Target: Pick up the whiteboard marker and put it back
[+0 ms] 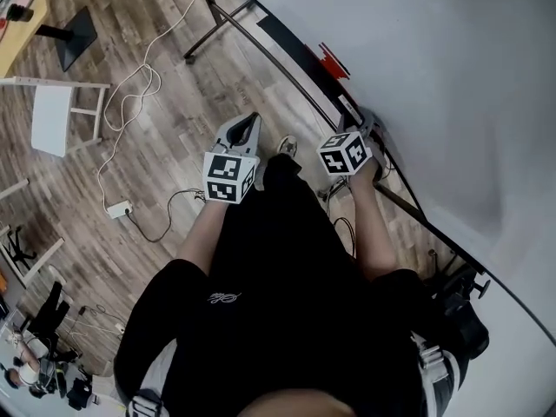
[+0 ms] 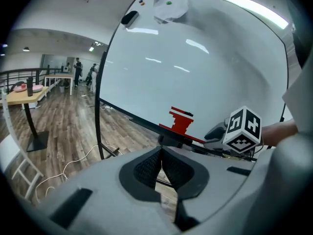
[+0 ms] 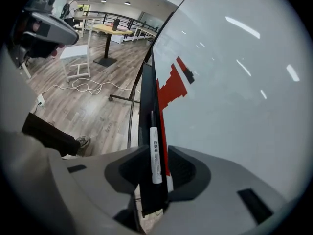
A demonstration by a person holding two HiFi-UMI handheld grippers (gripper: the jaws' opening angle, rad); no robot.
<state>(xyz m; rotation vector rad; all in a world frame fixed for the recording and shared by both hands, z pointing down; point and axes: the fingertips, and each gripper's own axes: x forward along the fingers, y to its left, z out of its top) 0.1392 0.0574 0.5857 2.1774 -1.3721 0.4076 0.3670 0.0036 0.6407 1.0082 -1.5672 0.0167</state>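
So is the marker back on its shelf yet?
The whiteboard marker lies along the tray, so either it is already put back or it has not been picked up yet; I can't tell which. In hand: nothing. The right gripper has its jaws apart either side of it, not pressing. The left gripper is shut and empty. Left: lifting it, or just backing away.

Bright, even indoor light, with ceiling lamps glaring in streaks on the whiteboard (image 3: pixel 234 82); both gripper views bend strongly and darken at their round edges.
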